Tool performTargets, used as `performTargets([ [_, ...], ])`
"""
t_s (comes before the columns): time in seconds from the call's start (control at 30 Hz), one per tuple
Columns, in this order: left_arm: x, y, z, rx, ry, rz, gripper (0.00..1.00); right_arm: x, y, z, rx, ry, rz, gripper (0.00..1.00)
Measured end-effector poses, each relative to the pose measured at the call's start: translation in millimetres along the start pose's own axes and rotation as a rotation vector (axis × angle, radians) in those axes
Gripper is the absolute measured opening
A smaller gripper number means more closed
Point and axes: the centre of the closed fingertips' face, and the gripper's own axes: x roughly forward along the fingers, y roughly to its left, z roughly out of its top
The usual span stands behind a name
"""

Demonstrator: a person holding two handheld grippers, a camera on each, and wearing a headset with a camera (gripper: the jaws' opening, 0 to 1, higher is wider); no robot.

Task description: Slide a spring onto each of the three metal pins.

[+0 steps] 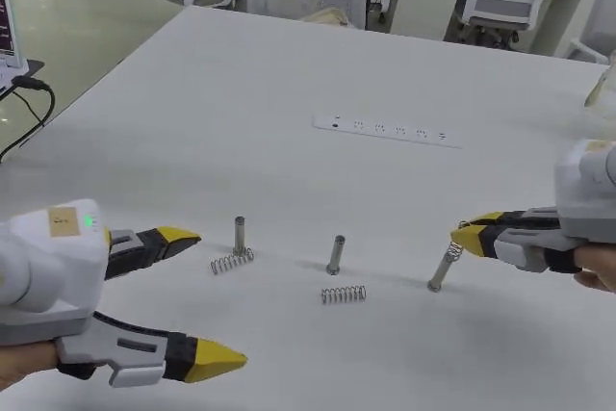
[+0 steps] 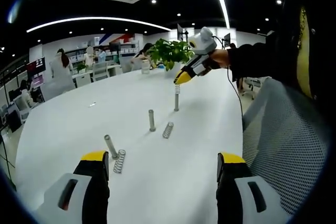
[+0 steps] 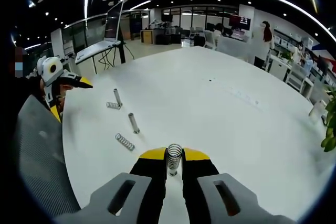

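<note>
The left tongs sit low over the counter, well to the left of the middle pin and nearer the person, pointing across toward it. Their 2 yellow-tipped jaws stand wide apart, holding and touching nothing.

The right tongs reach in roughly level from the right of the middle pin, with a hand showing behind them. Their jaws are pressed together on the held spring, which stands upright between the tips. That spring sits at the top end of the right-hand pin, which stands to the right of the middle pin and leans in the head view.

The left-hand pin stands upright to the left of the middle pin, near the farther tip of the left tongs. The 2nd spring lies flat just beside its foot. The 3rd spring lies flat just in front of the middle pin, on the person's side, apart from both tongs.
</note>
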Motion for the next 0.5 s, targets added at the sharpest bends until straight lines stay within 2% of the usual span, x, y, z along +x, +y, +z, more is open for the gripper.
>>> performTargets([
  [0.5,0.3,-1.7,-2.1,0.000,0.009,-0.011,0.81,3.7,-0.4,-4.7,0.010,0.000,0.005,0.07],
])
